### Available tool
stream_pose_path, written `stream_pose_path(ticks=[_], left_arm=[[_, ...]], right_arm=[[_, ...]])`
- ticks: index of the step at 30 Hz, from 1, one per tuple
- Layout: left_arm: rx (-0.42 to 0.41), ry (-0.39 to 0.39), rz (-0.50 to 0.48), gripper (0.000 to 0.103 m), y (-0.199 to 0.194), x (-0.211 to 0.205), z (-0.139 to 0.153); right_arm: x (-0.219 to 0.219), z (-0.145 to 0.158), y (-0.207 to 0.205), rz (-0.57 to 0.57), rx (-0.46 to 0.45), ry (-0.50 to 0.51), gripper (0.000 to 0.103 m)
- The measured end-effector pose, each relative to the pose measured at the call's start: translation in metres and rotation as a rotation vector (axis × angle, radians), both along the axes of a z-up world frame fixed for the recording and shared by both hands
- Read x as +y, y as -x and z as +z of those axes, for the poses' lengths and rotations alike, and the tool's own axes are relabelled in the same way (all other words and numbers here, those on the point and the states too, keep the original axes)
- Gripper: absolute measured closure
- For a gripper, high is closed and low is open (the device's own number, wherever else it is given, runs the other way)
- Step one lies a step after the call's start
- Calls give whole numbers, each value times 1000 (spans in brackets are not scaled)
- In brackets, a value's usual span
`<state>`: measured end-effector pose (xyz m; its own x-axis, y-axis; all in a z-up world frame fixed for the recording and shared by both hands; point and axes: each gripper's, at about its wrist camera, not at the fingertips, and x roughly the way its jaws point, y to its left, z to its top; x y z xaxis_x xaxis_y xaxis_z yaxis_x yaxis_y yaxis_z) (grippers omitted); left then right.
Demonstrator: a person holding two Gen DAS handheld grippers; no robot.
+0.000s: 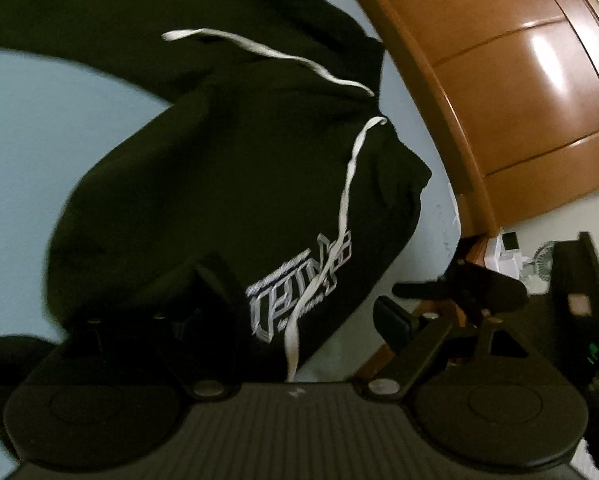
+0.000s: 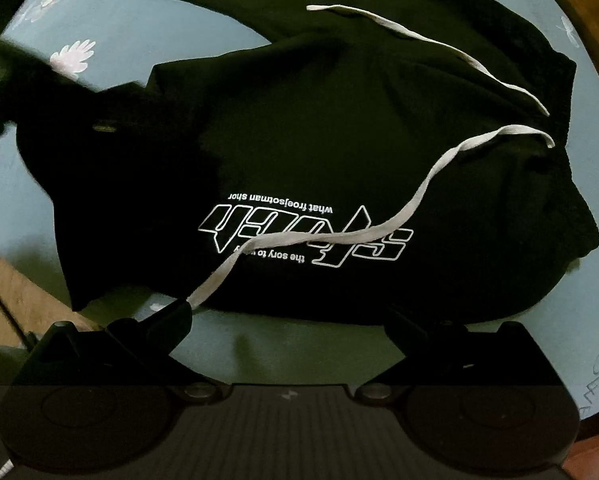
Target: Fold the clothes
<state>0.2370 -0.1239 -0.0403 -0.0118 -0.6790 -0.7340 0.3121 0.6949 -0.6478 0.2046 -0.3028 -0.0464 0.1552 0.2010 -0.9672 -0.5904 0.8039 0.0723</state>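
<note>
A black hoodie point(image 1: 227, 184) lies crumpled on a light blue bedsheet point(image 1: 31, 120), printed chest side up. In the right wrist view the hoodie point(image 2: 339, 140) shows a white outlined logo point(image 2: 307, 236) and two white drawstrings point(image 2: 411, 196). My left gripper point(image 1: 303, 308) is open and low over the hoodie's near edge. Its left finger overlaps the dark cloth and its right finger is over the sheet. My right gripper point(image 2: 291, 324) is open just short of the hoodie's hem, with nothing between its fingers. One drawstring end lies by its left finger point(image 2: 171, 320).
A glossy wooden headboard point(image 1: 499, 72) curves along the bed's far right side. A dark blurred shape point(image 2: 23, 80) hangs over the hoodie's left part in the right wrist view. Wooden bed frame point(image 2: 7, 280) shows at lower left. The sheet has white flower prints point(image 2: 75, 54).
</note>
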Motion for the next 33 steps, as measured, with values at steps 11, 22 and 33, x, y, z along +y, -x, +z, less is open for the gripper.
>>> stream_pose_path(ticks=[11, 22, 33], left_arm=[[-42, -92, 186, 18, 10, 125, 16], [165, 110, 366, 55, -7, 166, -72], [44, -43, 387, 101, 30, 201, -7]], right_arm=[[9, 1, -1, 24, -8, -9, 0], [46, 16, -3, 103, -25, -48, 0], [76, 23, -6, 147, -42, -70, 0]])
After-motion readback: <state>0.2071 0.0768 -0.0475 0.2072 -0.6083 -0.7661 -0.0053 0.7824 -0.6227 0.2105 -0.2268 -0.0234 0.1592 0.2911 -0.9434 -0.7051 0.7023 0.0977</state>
